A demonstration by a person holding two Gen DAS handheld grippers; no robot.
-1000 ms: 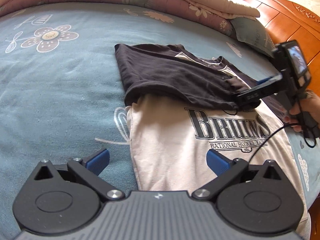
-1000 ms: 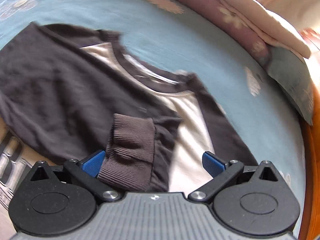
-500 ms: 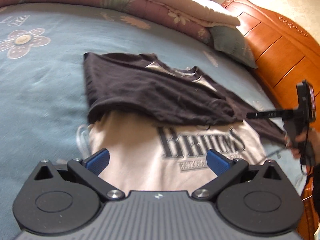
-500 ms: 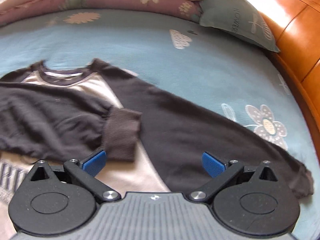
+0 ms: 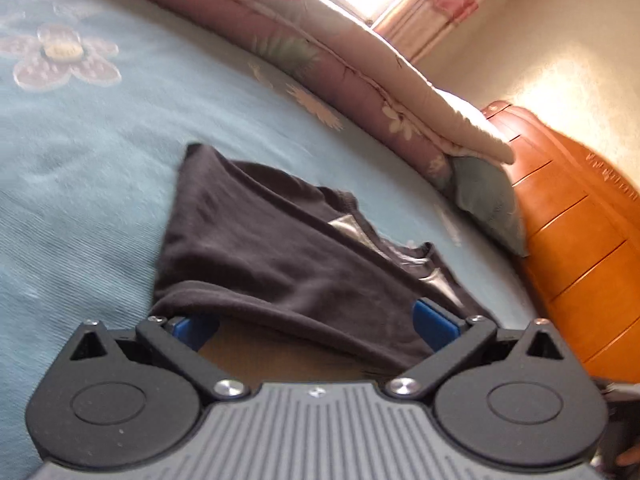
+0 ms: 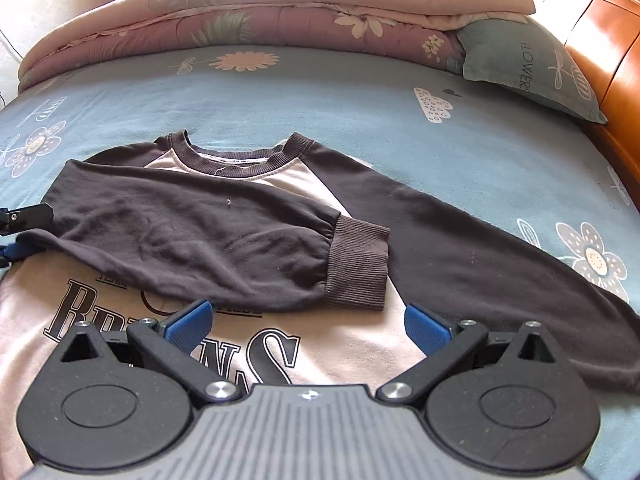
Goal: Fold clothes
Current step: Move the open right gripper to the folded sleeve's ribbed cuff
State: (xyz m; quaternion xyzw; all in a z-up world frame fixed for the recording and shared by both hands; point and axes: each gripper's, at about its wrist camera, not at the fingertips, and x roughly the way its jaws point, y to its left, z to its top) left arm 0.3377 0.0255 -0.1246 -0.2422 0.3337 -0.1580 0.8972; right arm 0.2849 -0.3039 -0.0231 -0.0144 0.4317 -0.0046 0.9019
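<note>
A cream sweatshirt with dark sleeves and a "BRUINS" print lies flat on the bed. Its left sleeve is folded across the chest, cuff lying near the middle. The other sleeve stretches out to the right. My right gripper hovers open just above the chest print, a little short of the cuff. My left gripper is low at the shirt's left edge, open, its fingers straddling the fold of the dark sleeve. In the right wrist view the left gripper's tip shows at the far left.
The blue flowered sheet spreads around the shirt. A rolled quilt lies along the far side, a blue-green pillow at its right end. The wooden headboard bounds the right side.
My right gripper has drawn back from the cuff, which now lies on the chest. My left gripper has dropped forward to the sleeve fold at the shirt's left edge.
</note>
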